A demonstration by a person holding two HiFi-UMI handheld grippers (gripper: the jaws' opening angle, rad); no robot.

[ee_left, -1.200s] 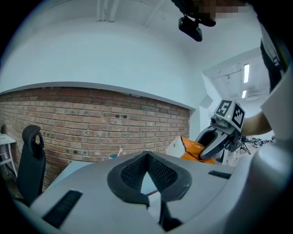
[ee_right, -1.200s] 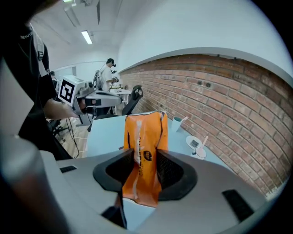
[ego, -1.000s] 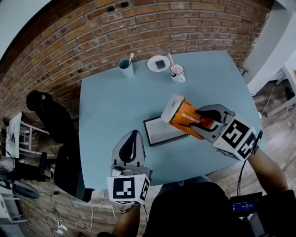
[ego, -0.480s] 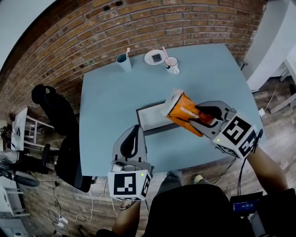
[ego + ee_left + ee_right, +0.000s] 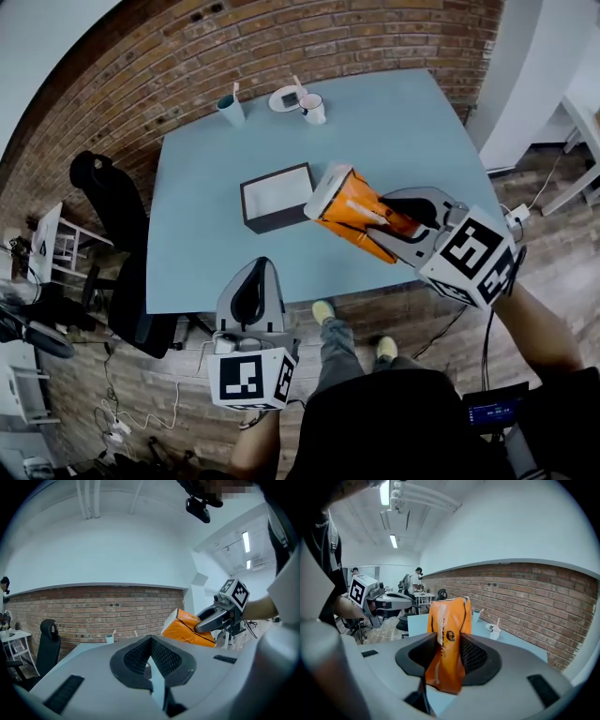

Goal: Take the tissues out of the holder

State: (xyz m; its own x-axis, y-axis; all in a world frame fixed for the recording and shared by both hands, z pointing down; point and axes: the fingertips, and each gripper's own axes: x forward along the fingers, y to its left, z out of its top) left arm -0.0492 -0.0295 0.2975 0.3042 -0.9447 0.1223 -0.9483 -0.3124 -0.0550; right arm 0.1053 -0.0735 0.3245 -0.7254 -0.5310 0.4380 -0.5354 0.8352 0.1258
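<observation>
My right gripper [image 5: 392, 223] is shut on an orange tissue pack [image 5: 349, 210] with a white end, held in the air over the near side of the blue table [image 5: 394, 122]. In the right gripper view the pack [image 5: 447, 634] stands upright, pinched between both pads. The dark box-shaped holder [image 5: 275, 197] sits on the table just left of the pack, apart from it. My left gripper [image 5: 255, 272] hangs at the table's near edge, shut with nothing in it; its pads [image 5: 140, 657] meet in the left gripper view.
At the table's far edge stand a teal cup [image 5: 229, 108] with a toothbrush, a white plate [image 5: 287, 99] and a white mug [image 5: 312, 109]. A black office chair [image 5: 103, 202] is left of the table. A brick wall [image 5: 309, 42] runs behind. The person's feet [image 5: 324, 313] show on the wood floor.
Both grippers and the head view have drawn back from the table, so the holder now lies farther off. The orange pack stays gripped on the right. The left gripper stays shut.
</observation>
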